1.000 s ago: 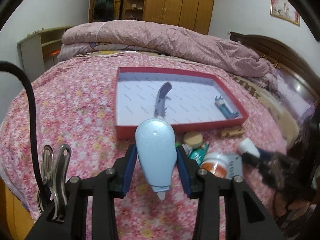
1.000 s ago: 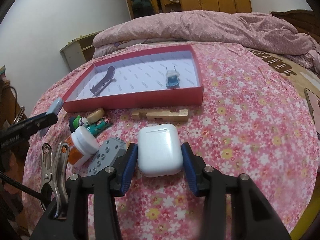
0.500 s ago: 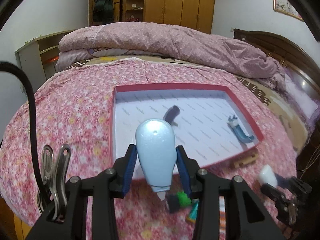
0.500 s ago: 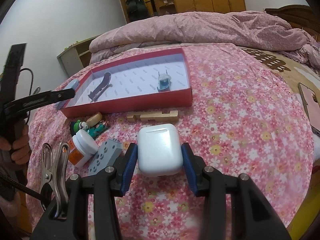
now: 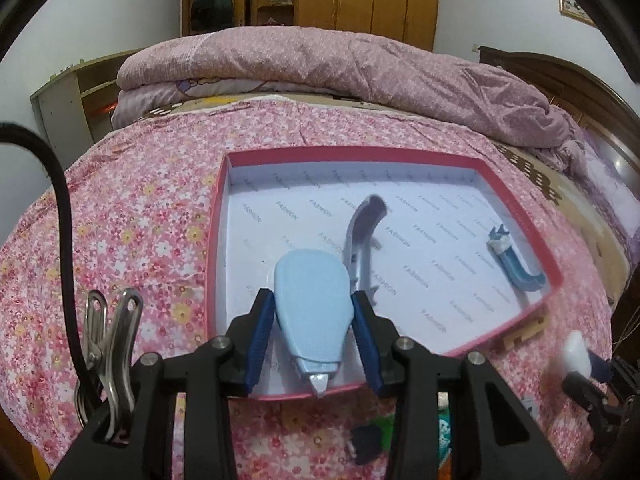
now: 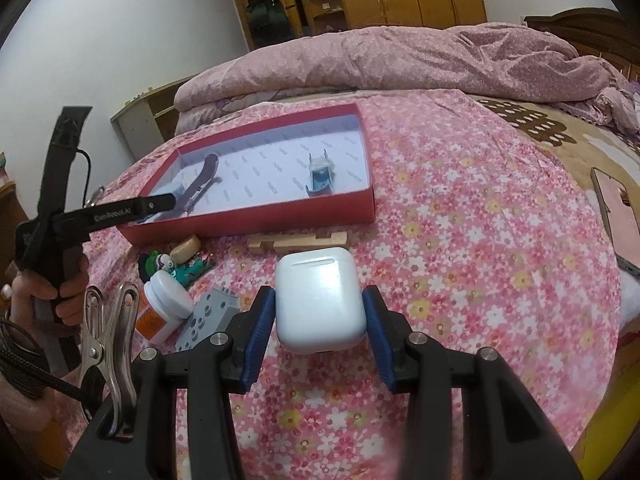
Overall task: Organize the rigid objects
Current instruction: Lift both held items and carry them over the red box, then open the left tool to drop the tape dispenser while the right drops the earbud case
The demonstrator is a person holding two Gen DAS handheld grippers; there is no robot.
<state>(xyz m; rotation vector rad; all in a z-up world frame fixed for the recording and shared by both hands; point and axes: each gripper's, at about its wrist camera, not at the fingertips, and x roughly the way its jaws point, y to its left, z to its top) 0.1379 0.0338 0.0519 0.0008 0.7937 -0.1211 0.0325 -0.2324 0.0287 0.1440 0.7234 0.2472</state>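
- The left gripper (image 5: 312, 328) is closed partway onto a pale blue correction-tape dispenser (image 5: 311, 312), both blue pads pressed against its sides, its nozzle pointing back toward the camera.
- Directly beneath and ahead of that gripper lies the red box (image 5: 216, 216); the dispenser hangs over the box's near corner, so this item looks ready to be lowered and let go.
- Two things already lie inside the box: a grey nail clipper (image 5: 362, 240) just beyond the fingertips, and a blue-and-white plug-like piece (image 5: 514, 260) further to the gripper's right.
- The right gripper (image 6: 320, 316) is likewise closed partway onto a white earbud case (image 6: 320, 300), held between its pads above the floral bedspread (image 6: 480, 260), short of the box.
- Ahead of the right gripper, between it and the box, lies a wooden block (image 6: 298, 242).
- To its left sit a white-capped jar (image 6: 164, 304), a grey brick-like part (image 6: 206, 318), a small green toy (image 6: 160, 262) and a tan rounded piece (image 6: 185, 249), all outside the box.
- My reading: two items are stowed, two are in hand, and about five loose ones are left, so the sorting is not yet halfway.
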